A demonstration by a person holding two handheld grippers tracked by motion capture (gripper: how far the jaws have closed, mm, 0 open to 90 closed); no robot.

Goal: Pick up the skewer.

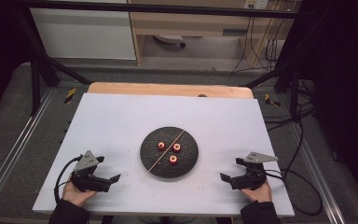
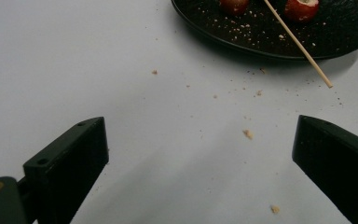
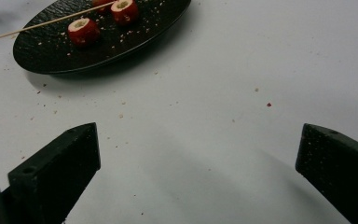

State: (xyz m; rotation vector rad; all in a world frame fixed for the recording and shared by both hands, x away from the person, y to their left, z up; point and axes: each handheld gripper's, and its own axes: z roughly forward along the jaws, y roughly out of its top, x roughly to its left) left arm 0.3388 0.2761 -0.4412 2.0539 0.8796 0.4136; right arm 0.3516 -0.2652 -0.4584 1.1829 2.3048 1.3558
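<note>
On a crumb-strewn white tabletop (image 1: 121,121) above grey floor, the left gripper (image 1: 108,173) and right gripper (image 1: 229,171) rest with jaws spread empty, flanking a black plate (image 1: 149,161) holding three red fruit slices (image 1: 173,159) and a wooden skewer (image 1: 165,151).

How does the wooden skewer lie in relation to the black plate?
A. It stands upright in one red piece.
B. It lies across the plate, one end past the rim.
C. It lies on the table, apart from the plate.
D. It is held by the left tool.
B: the wooden skewer lies slanted across the black plate among the red pieces, its near end sticking out over the rim.
</note>
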